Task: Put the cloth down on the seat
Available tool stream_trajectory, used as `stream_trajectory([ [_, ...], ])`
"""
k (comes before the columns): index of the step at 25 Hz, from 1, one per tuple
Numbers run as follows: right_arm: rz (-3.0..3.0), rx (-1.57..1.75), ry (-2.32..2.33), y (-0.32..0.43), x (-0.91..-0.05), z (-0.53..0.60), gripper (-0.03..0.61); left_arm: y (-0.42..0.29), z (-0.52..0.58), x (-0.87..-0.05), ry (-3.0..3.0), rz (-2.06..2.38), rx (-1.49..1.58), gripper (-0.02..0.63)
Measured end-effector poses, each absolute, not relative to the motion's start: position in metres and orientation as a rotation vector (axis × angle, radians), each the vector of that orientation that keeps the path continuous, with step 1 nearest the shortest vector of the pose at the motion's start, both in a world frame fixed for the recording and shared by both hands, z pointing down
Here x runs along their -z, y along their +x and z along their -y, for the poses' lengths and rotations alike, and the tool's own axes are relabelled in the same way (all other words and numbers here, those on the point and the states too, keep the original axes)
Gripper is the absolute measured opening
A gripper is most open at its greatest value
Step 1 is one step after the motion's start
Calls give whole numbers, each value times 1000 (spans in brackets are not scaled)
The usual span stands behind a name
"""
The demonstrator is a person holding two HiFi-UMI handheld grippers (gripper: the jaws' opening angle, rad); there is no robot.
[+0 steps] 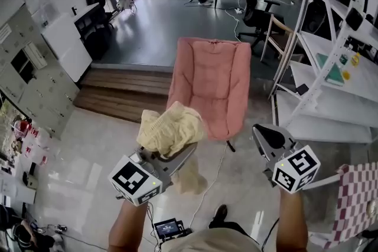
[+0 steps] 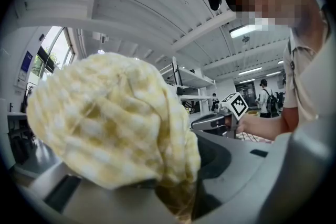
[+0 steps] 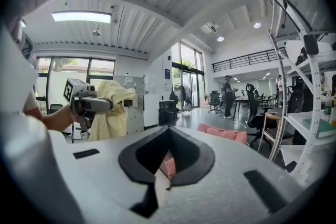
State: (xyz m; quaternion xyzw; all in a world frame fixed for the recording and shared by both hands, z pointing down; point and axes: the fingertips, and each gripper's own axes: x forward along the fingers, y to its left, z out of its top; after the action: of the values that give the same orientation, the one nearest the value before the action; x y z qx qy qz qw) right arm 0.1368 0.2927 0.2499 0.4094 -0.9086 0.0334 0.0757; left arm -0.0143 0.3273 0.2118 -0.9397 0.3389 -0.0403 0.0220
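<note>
The left hand-held gripper [image 1: 180, 156] was clenched on a bunched yellow checked cloth [image 1: 168, 128]. The cloth was carried in the air above the floor, most of it heaped over the jaws and a tail hanging below them. It was at the near left corner of the pink chair [image 1: 211, 79] and was not lying on the seat. The right hand-held gripper [image 1: 263, 136] was level with it on the right, well apart from the cloth. Its jaws were drawn together with nothing between them, and it pointed towards the chair. A white shelf rack [image 1: 331, 88] stood further right.
</note>
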Motion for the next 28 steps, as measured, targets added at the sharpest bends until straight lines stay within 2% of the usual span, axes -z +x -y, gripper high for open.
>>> stream_trajectory([
  [14,2776,-123,1145,183,-260,-215,-8,40,-254,-209,-2869,-1117,153,158],
  [28,2682,-120,1327,179,-268,-114,-8,23,-127,-226,-2936,-956,137,158],
])
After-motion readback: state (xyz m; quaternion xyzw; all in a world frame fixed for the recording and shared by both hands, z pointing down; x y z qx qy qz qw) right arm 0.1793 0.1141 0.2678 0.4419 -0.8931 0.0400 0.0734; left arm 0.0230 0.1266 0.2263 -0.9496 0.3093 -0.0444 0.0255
